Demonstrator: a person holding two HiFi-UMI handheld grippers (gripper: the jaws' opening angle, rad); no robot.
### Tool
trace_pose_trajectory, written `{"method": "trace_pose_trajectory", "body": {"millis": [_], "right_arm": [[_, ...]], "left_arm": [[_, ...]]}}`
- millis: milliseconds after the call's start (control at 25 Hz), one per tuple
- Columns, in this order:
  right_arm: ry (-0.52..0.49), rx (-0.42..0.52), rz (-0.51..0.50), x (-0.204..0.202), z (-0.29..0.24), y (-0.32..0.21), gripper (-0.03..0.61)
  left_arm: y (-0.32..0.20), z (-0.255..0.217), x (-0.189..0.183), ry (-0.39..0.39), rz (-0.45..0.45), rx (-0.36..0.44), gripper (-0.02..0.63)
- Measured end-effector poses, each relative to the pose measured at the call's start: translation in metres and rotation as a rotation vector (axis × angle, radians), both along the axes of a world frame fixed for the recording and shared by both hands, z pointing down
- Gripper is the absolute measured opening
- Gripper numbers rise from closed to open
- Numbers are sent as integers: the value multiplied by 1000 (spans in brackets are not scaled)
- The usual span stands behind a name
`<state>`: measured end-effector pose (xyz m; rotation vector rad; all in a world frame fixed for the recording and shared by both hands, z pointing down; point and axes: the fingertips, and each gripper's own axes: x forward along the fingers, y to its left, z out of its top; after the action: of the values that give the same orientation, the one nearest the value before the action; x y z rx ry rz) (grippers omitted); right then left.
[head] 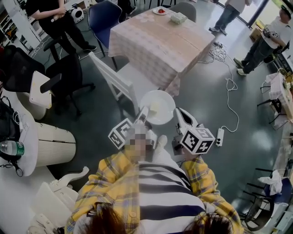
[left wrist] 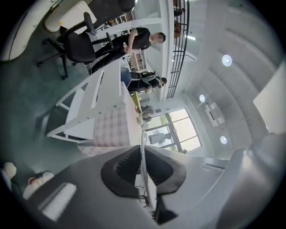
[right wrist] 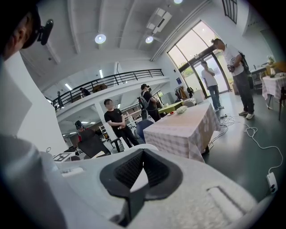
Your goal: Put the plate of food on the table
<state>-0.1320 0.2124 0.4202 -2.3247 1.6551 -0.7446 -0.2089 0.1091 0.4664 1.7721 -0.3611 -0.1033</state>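
Observation:
A white plate [head: 158,106] with a small pale piece of food [head: 154,108] is held in the air between both grippers, short of the table [head: 160,43] with the checked cloth. My left gripper [head: 144,112] is shut on the plate's left rim. In the left gripper view that rim [left wrist: 142,147] runs edge-on between the shut jaws of the left gripper [left wrist: 143,167]. My right gripper [head: 177,113] is shut on the right rim. The right gripper view shows the right gripper [right wrist: 139,173] with the plate [right wrist: 134,150] ahead of it and the table [right wrist: 183,127] beyond.
A white chair [head: 114,82] stands between me and the table. On the far end of the table lie a plate of red food [head: 160,10] and a tissue box [head: 178,18]. A power strip [head: 219,136] and cables lie on the floor at right. Several people stand around.

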Motion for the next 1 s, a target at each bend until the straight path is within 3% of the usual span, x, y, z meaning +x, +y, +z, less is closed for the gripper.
{"method": "trace_pose_trajectory", "body": {"millis": [720, 1000], "right_arm": [[-14, -9, -101, 175, 5, -59, -3], [-10, -1, -138, 220, 3, -76, -3]], "left_arm": [[-56, 8, 172, 40, -141, -46, 8], [-79, 2, 208, 44, -210, -38, 8]]}}
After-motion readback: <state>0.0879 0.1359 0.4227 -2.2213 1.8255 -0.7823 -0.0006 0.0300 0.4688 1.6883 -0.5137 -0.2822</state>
